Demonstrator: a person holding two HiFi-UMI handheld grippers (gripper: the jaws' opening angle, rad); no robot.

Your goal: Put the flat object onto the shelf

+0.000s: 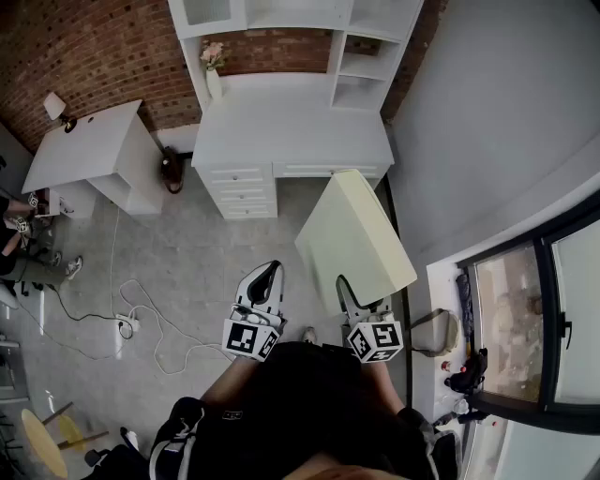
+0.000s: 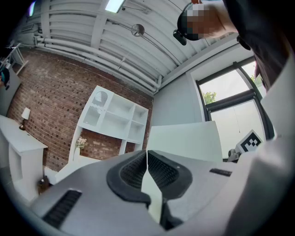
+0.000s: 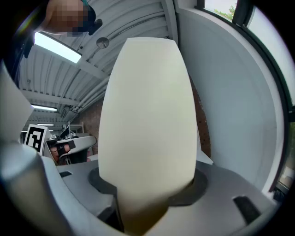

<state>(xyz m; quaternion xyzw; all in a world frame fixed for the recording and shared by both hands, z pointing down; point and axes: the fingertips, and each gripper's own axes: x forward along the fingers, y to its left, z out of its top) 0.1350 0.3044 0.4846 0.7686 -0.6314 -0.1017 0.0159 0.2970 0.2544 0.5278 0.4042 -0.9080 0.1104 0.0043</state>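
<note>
A cream flat board point(image 1: 354, 234) is held tilted over the floor, in front of the white desk point(image 1: 291, 127). My right gripper point(image 1: 345, 286) is shut on the board's near edge. In the right gripper view the board point(image 3: 147, 115) rises from between the pads and fills the middle, with the right gripper point(image 3: 143, 203) clamped at its base. My left gripper point(image 1: 271, 272) hovers just left of the board, shut and holding nothing. In the left gripper view the left gripper point(image 2: 147, 163) has its pads together, and the board point(image 2: 184, 140) shows beyond them. The white shelf unit point(image 1: 300, 14) point(image 2: 115, 115) stands on the desk against the brick wall.
A vase with pink flowers point(image 1: 214, 66) stands at the desk's left end. A small white table point(image 1: 84, 150) is at the left, with a dark bag point(image 1: 171, 171) beside the desk. White cables point(image 1: 141, 319) lie on the floor. A window point(image 1: 534, 309) runs along the right wall.
</note>
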